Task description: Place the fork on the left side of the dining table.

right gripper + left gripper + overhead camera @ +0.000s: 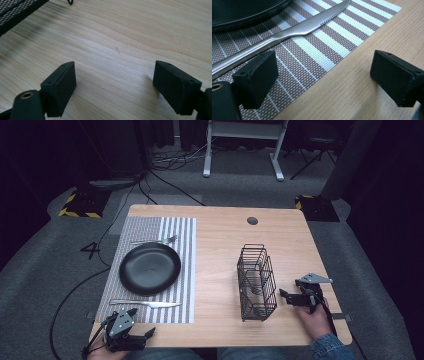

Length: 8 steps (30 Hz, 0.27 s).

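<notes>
A black plate [150, 268] lies on a striped placemat [186, 235], with a fork [155, 240] beyond it and a knife [145, 303] on its near side. My left gripper [141, 322] rests at the table's front left corner, just short of the knife. In the left gripper view its jaws [323, 62] stand open over the placemat's edge [324, 45], nothing between them, with the knife [299, 27] and the plate's rim [237, 12] ahead. My right gripper [290, 288] sits to the right of a black wire basket [256, 282], open over bare wood [115, 67].
The wooden table [220, 250] has a round cable hole [252, 220] near its far edge. A corner of the wire basket [15, 10] shows in the right gripper view. Cables and a desk frame [245, 145] are on the floor beyond.
</notes>
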Motion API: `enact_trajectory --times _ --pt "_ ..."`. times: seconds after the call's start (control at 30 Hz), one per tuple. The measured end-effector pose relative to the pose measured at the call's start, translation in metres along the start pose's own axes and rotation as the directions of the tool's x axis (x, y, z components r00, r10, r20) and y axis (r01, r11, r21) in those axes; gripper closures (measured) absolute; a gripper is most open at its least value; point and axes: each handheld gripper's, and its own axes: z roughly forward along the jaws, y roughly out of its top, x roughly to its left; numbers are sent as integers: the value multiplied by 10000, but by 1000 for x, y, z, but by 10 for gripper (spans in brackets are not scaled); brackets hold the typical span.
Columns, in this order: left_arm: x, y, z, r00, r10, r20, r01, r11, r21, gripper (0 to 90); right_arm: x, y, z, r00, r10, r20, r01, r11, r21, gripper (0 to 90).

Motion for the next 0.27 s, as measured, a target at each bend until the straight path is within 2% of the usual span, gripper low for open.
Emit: enact_trajectory --times 0.07,0.27 --pt "0 0 0 10000 73 -12 -73 10000 -15 81 0 0 0 10000 7 -3 -7 10000 -7 189" --pt "0 -1 0 10000 -37 6 37 10000 -51 81 0 0 0 10000 -4 -8 4 10000 -3 189"
